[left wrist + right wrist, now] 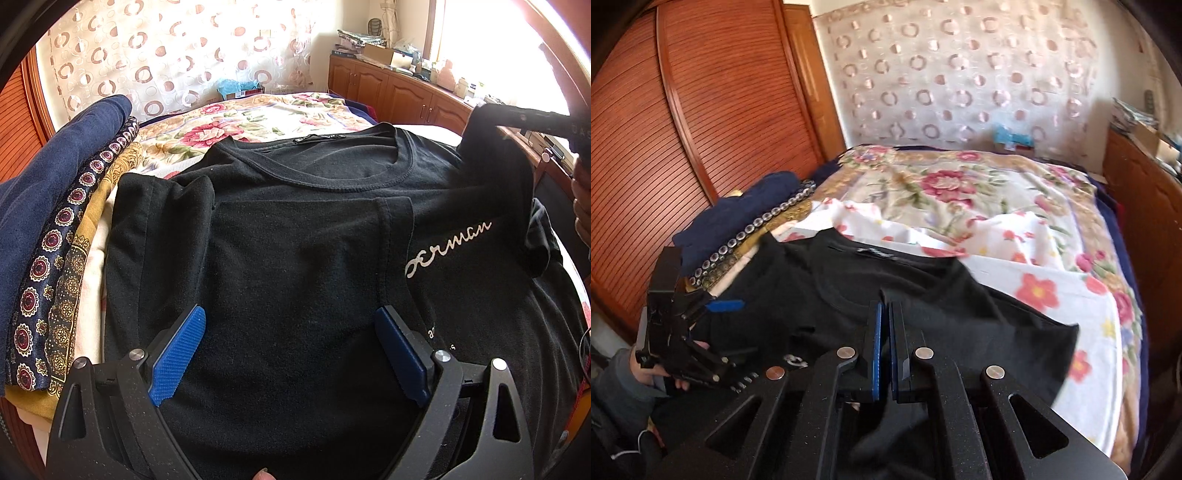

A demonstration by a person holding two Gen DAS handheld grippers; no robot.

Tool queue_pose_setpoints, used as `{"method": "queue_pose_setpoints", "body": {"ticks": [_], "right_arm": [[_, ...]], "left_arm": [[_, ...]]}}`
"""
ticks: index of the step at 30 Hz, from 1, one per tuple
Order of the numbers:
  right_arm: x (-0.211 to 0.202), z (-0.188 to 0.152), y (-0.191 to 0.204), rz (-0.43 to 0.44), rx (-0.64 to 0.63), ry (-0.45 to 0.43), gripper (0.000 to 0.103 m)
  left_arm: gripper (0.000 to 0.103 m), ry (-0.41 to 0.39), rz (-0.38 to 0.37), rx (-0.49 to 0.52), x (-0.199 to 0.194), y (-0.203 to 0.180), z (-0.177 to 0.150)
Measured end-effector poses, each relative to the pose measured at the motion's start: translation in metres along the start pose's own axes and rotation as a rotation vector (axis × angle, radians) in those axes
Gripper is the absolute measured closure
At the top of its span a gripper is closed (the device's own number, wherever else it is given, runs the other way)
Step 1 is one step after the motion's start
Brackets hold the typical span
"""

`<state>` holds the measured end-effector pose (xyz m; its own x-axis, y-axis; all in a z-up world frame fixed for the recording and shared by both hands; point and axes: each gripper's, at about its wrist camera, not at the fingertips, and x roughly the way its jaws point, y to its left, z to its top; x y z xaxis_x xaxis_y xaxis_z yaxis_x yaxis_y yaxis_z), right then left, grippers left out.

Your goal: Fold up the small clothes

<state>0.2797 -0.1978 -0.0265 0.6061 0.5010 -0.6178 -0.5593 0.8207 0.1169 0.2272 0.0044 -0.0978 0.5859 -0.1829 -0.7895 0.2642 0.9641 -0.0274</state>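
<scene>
Black T-shirt [295,236] is lying chest-up on the bed [1015,206], its right sleeve [495,155] hanging lifted in the right claw [885,321], which is pinching it tight. Left claw [290,332] is hovering wide apart over the folded left side, nearer the hem.

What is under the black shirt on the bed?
Under the black shirt you can see a flowery sheet sticking out past it. Whether anything else hides beneath the shirt cannot be seen, because the cloth covers it.
</scene>
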Motion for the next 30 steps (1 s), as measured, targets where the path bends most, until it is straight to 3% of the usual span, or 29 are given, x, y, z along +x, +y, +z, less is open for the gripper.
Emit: {"method": "queue_pose_setpoints", "body": {"ticks": [3,6,15,20,26,30], "right_arm": [[0.016,0.003,-0.007,-0.065,-0.027,0.043,0.088],[0.017,0.001,-0.007,-0.075,-0.01,0.045,0.088],[0.002,-0.054,0.013,-0.117,0.04,0.14,0.088],[-0.018,-0.071,0.032,-0.121,0.066,0.108,0.087],[-0.02,-0.091,0.043,-0.133,0.047,0.129,0.069],[-0.012,-0.104,0.05,-0.208,-0.031,0.146,0.068]], "left_arm": [[0.01,0.0,0.0,0.0,0.0,0.0,0.0],[0.01,0.0,0.0,0.0,0.0,0.0,0.0],[0.01,-0.001,0.0,0.0,0.0,0.0,0.0],[0.01,-0.002,0.004,0.001,-0.001,0.0,0.0],[0.01,-0.065,0.032,-0.018,-0.021,-0.001,-0.004],[0.01,-0.102,0.039,-0.036,-0.041,0.002,-0.008]]}}
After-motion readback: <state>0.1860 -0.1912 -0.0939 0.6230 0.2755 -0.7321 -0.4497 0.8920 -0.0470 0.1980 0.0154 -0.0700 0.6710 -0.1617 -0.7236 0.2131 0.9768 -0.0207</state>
